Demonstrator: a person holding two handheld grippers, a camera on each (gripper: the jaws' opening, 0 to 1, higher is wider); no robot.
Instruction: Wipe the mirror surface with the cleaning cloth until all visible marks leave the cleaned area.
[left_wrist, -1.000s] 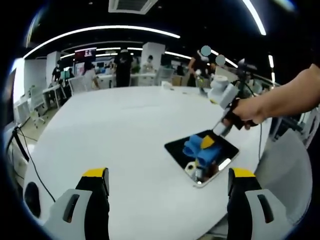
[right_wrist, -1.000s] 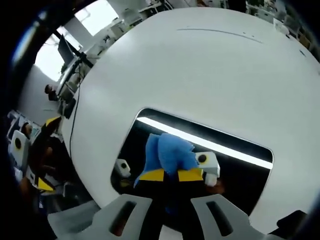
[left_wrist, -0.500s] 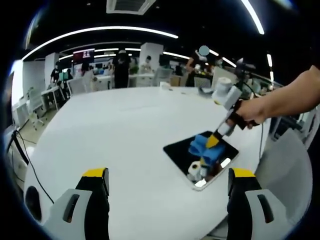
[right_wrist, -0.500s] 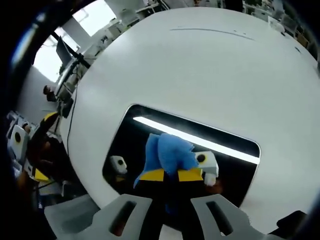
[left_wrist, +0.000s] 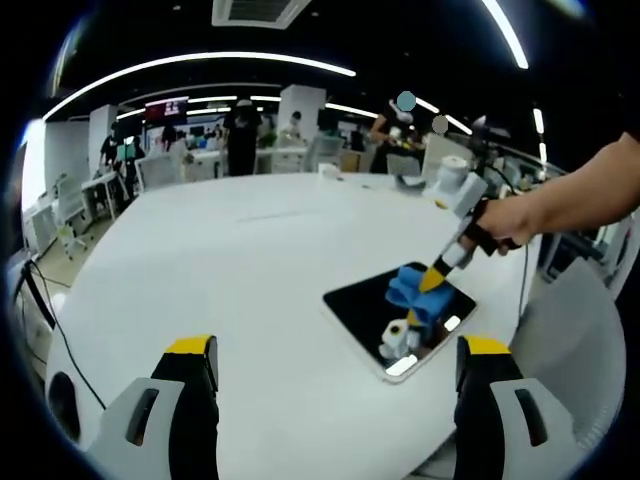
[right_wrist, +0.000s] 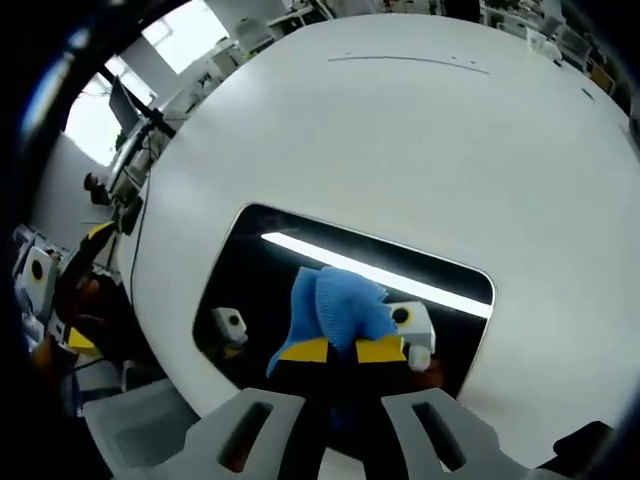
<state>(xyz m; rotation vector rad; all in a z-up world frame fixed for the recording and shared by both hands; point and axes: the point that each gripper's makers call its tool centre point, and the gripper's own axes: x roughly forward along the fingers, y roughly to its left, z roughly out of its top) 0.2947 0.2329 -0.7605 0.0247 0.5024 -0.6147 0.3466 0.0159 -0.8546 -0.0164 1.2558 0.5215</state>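
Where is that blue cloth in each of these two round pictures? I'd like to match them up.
Left gripper view: the blue cloth sits right of centre, on the far part of the mirror, under the right gripper.
Right gripper view: the cloth is low centre, held in the gripper's yellow tips.
Shared landmark: the dark mirror on the white table.

No readable text, labels, brands, numbers or signs anywhere

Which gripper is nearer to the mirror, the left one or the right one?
The right gripper is nearer: it presses the blue cloth on the mirror. The left gripper is open and held back above the white table, apart from the mirror.
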